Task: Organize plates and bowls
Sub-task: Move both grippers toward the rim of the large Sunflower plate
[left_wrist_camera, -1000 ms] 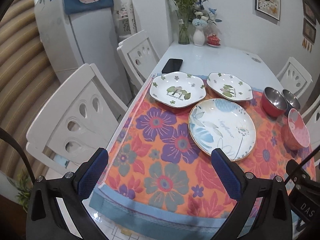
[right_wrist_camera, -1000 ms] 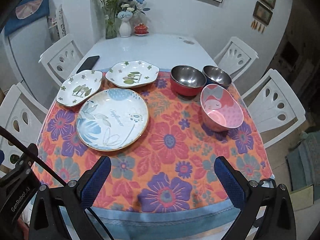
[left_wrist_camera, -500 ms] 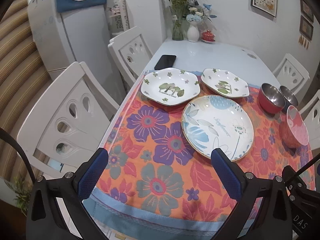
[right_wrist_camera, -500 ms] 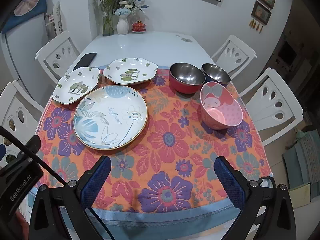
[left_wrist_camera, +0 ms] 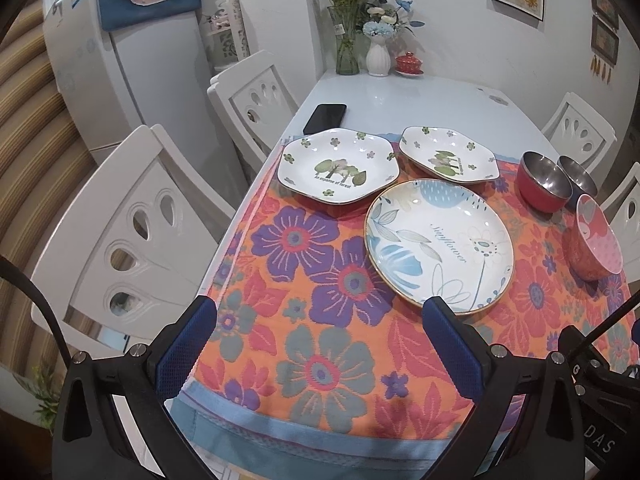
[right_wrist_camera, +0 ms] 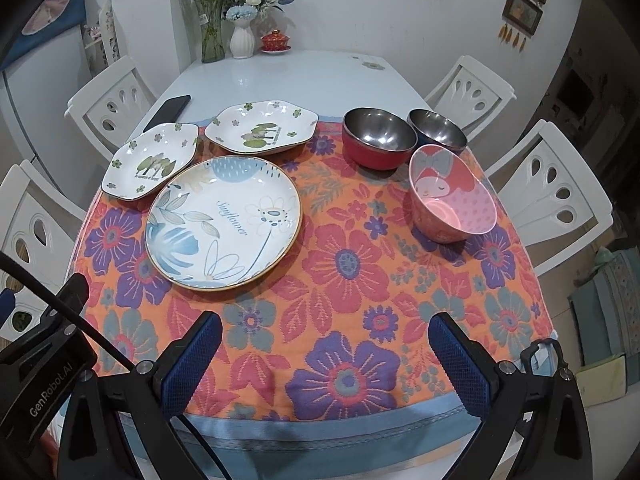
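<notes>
On the flowered cloth lie a round sunflower plate and two white angular tree plates behind it. To the right stand a red steel bowl, a dark blue steel bowl and a pink cartoon bowl. My left gripper hovers open over the cloth's near left part, its right finger close to the round plate's front rim. My right gripper is open above the front edge, holding nothing.
White chairs ring the table. A black phone, a glass vase, a white vase and a red lidded cup sit on the bare white tabletop beyond the cloth. A fridge stands at left.
Both grippers have drifted slightly forward and down toward the table, so the dishes appear a little nearer. Nothing on the table has moved; both stay open.
</notes>
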